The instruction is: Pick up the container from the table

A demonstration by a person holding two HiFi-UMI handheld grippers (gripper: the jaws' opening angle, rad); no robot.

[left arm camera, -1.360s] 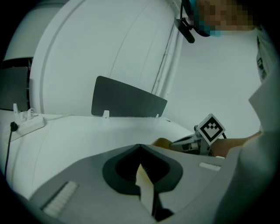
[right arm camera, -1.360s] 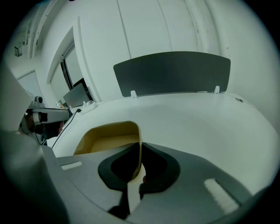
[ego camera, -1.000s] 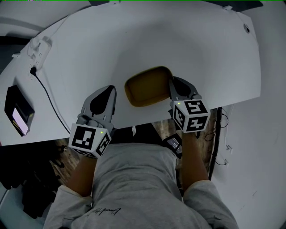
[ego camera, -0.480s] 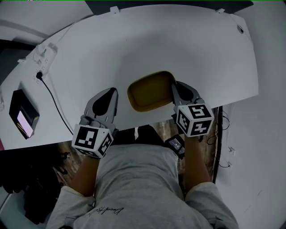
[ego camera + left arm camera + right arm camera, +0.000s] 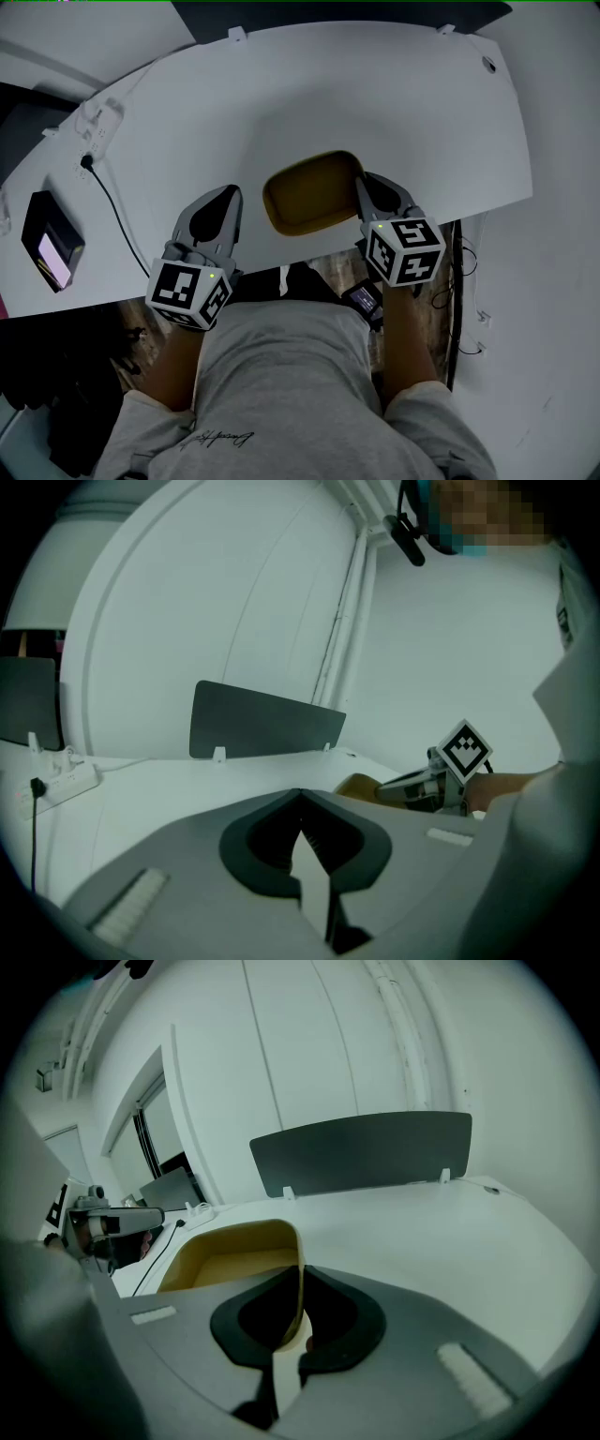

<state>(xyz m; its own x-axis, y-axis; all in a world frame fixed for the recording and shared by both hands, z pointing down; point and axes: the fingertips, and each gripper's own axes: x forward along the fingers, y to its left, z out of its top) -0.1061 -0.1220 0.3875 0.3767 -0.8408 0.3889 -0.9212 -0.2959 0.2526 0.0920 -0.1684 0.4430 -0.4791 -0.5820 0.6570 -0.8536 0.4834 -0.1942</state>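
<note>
My R gripper (image 5: 301, 1277) is clamped on the R wall of the 1 yellow container (image 5: 307, 193), which is near the table (image 5: 394, 84) front edge. My L gripper (image 5: 228, 194), jaws pressed together w/ nothing between, sits just L of it, apart. Bare white top lies beyond the container. 1 black box (image 5: 52, 247) is at far L.

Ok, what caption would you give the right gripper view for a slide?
Right hand-held gripper closed on a side wall of the yellow container, white table beyond.

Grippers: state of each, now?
Left gripper: closed, holding nothing.
Right gripper: closed on the side wall of the container.
</note>
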